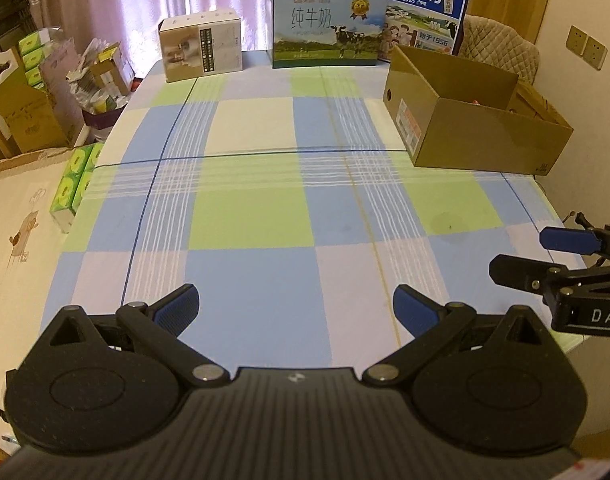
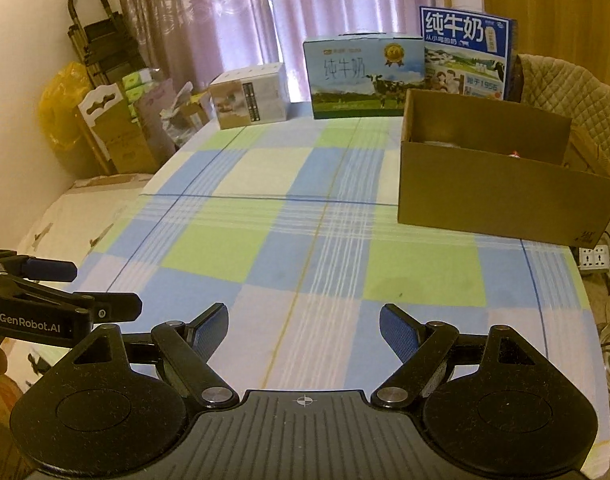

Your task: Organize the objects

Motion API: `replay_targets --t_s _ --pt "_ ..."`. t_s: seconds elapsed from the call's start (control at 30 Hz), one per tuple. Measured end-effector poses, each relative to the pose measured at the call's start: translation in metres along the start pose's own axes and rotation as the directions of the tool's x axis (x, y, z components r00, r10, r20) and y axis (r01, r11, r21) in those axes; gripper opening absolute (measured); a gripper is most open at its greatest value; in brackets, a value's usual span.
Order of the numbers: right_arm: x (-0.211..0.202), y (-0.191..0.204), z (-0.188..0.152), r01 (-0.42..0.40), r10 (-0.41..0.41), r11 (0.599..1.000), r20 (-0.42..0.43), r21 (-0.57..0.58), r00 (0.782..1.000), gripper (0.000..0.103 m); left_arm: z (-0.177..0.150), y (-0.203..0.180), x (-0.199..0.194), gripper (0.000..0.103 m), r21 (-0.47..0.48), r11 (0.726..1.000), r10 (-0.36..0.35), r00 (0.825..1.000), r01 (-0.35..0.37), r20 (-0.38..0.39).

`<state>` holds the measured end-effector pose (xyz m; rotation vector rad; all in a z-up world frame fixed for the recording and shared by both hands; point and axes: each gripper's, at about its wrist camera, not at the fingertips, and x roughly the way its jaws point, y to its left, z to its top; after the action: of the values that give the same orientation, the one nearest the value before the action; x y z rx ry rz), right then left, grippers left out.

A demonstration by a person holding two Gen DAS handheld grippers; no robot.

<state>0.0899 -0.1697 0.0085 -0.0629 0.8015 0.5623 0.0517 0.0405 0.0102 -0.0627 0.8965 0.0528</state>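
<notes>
Both held wide open and empty: left gripper (image 1: 296,308), right gripper (image 2: 303,326), low over near tablecloth (image 1: 265,184). Cardboard box (image 2: 485,184) far right, long axis running near-to-far, nearer right gripper; contents barely visible

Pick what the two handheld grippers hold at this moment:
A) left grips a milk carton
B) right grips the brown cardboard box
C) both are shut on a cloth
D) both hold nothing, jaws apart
D: the left gripper and right gripper show only bare checked tablecloth between their blue pads.
</notes>
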Motion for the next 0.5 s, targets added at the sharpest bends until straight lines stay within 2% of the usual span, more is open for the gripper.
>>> replay_targets --t_s 0.5 --pt "-0.006 0.005 -0.012 0.01 -0.009 1.0 -0.008 0.007 1.0 0.08 -0.01 0.0 -0.004 0.102 0.004 1.0 -0.008 1.0 0.008 -0.002"
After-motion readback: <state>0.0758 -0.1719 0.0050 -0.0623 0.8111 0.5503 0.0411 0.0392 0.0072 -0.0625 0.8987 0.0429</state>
